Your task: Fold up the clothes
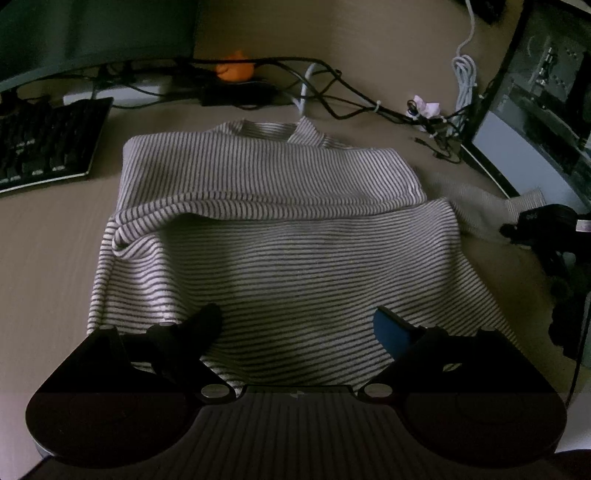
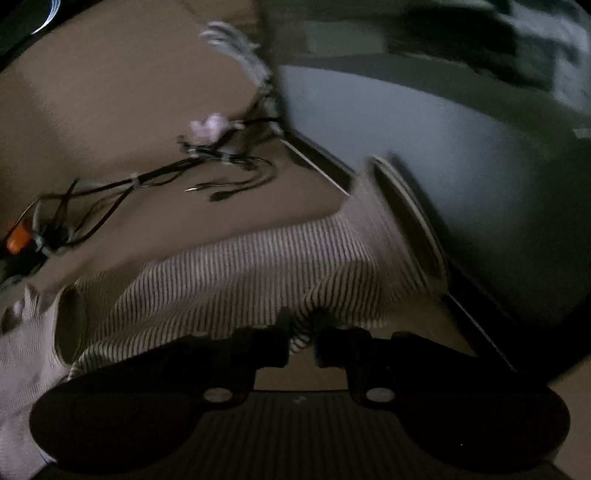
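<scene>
A grey-and-white striped shirt [image 1: 266, 229] lies on the tan table [image 1: 48, 251], its upper part folded over the body. My left gripper [image 1: 295, 325] hovers open over the near hem, with a finger on each side and nothing pinched between them. One sleeve [image 1: 476, 199] trails off to the right. The right wrist view is blurred. In it my right gripper [image 2: 303, 334] is shut on a bunch of the striped sleeve [image 2: 258, 266], and the cuff [image 2: 402, 221] lies against a dark box.
A black keyboard [image 1: 48, 140] sits at the left and a monitor [image 1: 92, 33] stands behind it. Tangled cables [image 1: 332, 88] and an orange object [image 1: 236, 68] lie at the back. A dark box [image 1: 543, 92] stands at the right, also seen as the dark box [image 2: 443, 122].
</scene>
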